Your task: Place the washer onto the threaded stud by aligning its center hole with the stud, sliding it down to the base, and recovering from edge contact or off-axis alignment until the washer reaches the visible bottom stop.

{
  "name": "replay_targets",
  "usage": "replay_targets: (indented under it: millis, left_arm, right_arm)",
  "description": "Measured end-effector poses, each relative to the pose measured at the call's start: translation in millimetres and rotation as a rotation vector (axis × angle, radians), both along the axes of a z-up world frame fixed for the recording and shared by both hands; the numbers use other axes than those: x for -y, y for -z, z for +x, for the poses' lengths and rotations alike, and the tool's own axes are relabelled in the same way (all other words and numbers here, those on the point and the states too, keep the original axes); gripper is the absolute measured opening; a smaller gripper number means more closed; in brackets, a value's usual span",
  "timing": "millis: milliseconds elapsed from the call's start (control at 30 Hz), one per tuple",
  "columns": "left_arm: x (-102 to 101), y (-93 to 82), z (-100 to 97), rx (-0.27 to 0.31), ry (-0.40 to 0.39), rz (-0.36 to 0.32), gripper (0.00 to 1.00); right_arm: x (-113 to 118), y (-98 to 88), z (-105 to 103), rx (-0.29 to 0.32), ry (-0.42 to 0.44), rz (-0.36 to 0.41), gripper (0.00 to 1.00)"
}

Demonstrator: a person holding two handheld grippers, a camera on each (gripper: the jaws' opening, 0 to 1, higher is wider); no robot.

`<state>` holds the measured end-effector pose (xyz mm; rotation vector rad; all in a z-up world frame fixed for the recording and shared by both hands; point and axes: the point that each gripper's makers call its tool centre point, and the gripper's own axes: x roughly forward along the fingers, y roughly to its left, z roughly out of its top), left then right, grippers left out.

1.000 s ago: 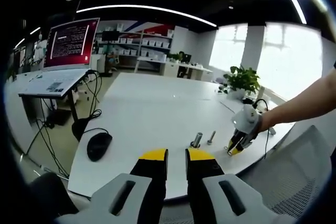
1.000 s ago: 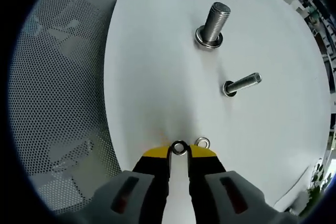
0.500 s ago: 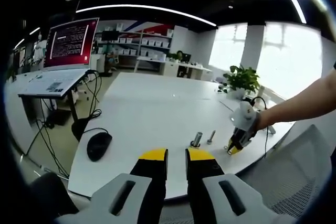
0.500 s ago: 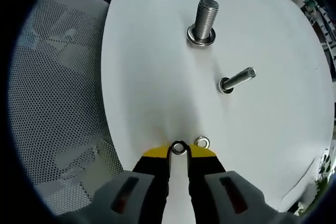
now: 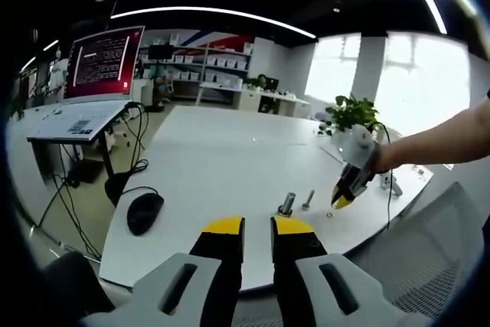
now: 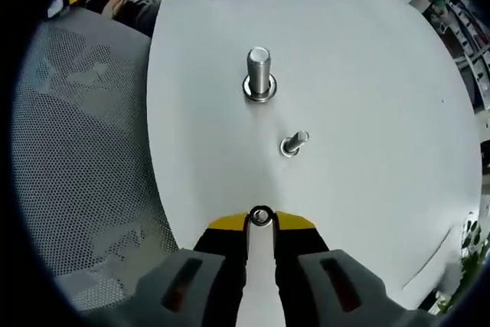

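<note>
A thick threaded stud (image 6: pixel 259 74) stands upright on the white table (image 6: pixel 367 74), with a washer lying round its base. A thinner stud (image 6: pixel 293 143) stands nearer to me. My right gripper (image 6: pixel 260 218) is shut on a small steel washer (image 6: pixel 260 217), held flat between its yellow tips above the table, short of both studs. In the left gripper view the right gripper (image 5: pixel 342 201) hangs in the air just right of the thin stud (image 5: pixel 307 200) and the thick stud (image 5: pixel 286 204). My left gripper (image 5: pixel 257 226) stays low at the table's near edge, open a little with nothing in it.
A grey mesh chair (image 6: pixel 76 151) sits beside the table edge on the left. A black mouse (image 5: pixel 144 212) with its cable lies on the table's left part. A potted plant (image 5: pixel 354 116) stands at the far right, and a red-screen monitor (image 5: pixel 103 63) on a side desk.
My right gripper has risen off the table with the washer and drawn back, so both studs look smaller. The second washer beside its tips has dropped out of its view. The left gripper has not moved.
</note>
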<state>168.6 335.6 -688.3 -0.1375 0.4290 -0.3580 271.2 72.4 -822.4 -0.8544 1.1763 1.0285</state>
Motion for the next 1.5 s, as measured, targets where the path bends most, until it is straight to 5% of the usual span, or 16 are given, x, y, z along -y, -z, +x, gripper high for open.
replay_targets:
  millis: [1067, 1233, 1267, 1333, 1500]
  left_arm:
    - [2, 7.1, -3.2, -0.036, 0.023, 0.037, 0.12]
    - [10, 24.0, -13.0, -0.138, 0.109, 0.105, 0.12]
    - [14, 32.4, -19.5, -0.200, 0.151, 0.117, 0.11]
    - [14, 42.7, -26.8, -0.255, 0.231, 0.211, 0.10]
    - [17, 56.5, -37.3, -0.379, 0.284, 0.268, 0.08]
  right_arm:
    - [-21, -38.5, 31, 0.081, -0.042, 0.033, 0.13]
    - [-22, -41.5, 32, 0.087, -0.044, 0.033, 0.13]
    - [-23, -42.3, 32, 0.087, -0.044, 0.033, 0.13]
    - [-23, -43.0, 33, 0.089, -0.046, 0.033, 0.13]
    - [-24, -41.9, 33, 0.086, -0.048, 0.031, 0.13]
